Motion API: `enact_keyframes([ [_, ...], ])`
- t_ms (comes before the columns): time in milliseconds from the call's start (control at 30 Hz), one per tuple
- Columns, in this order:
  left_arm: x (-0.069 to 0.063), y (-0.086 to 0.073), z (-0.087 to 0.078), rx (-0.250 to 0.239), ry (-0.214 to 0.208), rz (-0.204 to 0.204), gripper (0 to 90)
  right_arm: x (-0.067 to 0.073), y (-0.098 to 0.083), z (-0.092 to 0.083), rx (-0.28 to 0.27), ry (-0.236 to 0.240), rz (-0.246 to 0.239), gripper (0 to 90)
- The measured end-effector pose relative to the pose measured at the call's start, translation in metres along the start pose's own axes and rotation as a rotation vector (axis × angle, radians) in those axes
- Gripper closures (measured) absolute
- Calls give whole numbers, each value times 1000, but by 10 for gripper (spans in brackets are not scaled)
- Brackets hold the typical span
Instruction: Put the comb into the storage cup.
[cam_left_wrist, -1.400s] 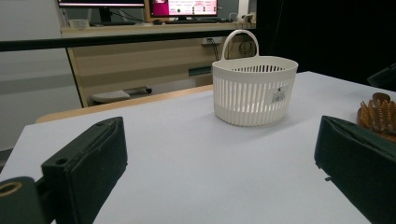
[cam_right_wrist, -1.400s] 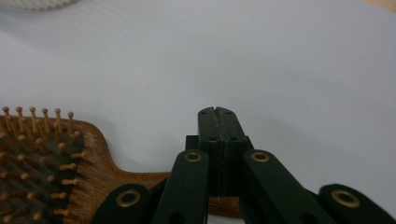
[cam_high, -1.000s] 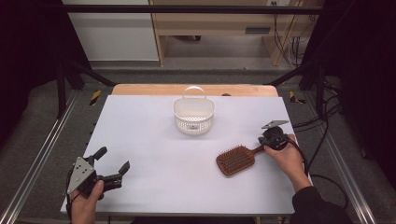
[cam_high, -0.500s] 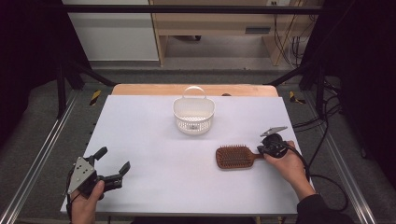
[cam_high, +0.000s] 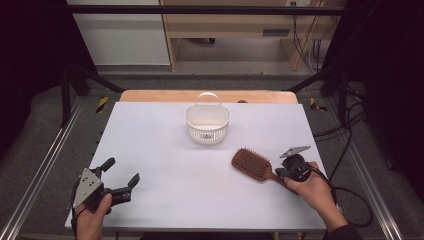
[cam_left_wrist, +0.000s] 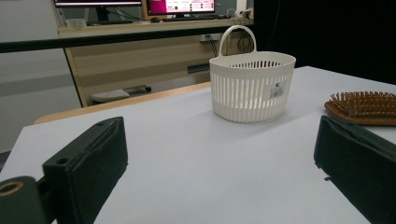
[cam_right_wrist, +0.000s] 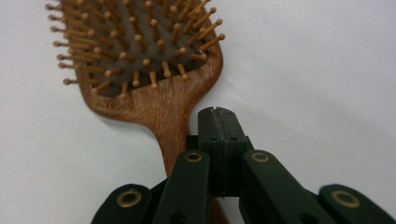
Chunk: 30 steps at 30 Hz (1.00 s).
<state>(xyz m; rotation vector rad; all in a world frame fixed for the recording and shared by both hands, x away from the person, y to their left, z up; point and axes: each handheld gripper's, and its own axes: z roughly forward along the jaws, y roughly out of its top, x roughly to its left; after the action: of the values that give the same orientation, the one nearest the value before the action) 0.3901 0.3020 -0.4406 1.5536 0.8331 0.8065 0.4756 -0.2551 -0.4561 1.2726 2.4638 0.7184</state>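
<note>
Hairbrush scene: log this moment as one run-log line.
left gripper: open, nothing held | right gripper: shut, beside hairbrush handle | hairbrush: flat on table, bristles up | basket: upright, apart

Even overhead light — dark surroundings

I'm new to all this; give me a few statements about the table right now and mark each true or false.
1. The brown wooden paddle hairbrush lies bristles up on the white table. True.
2. The brush is inside the white slotted plastic basket. False: it lies on the table, nearer the person than the basket.
3. The left gripper has its jaws wide apart with nothing between them. True.
4. The right gripper has its jaws wide open. False: they are shut together, beside the brush's handle.
5. The basket lies tipped over. False: it stands upright.
</note>
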Motion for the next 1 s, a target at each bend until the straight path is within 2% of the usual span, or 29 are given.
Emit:
enact_keyframes([
  [267,0,0,0,2,-2,0,29,12,-5,-4,11,39,2,900],
  [567,0,0,1,4,-5,1,29,16,-4,-4,20,52,-6,900],
  [700,0,0,0,6,-6,2,30,17,-4,-8,2,48,7,900],
  [767,0,0,1,6,-7,2,30,17,-6,-15,-40,50,18,900],
  [833,-1,0,1,6,-7,2,30,17,-6,-18,-52,49,19,900],
  [900,-1,0,1,6,-8,3,30,19,-7,-25,-72,62,27,858],
  [1000,-1,0,1,5,-4,6,30,22,-7,-30,-79,87,27,722],
])
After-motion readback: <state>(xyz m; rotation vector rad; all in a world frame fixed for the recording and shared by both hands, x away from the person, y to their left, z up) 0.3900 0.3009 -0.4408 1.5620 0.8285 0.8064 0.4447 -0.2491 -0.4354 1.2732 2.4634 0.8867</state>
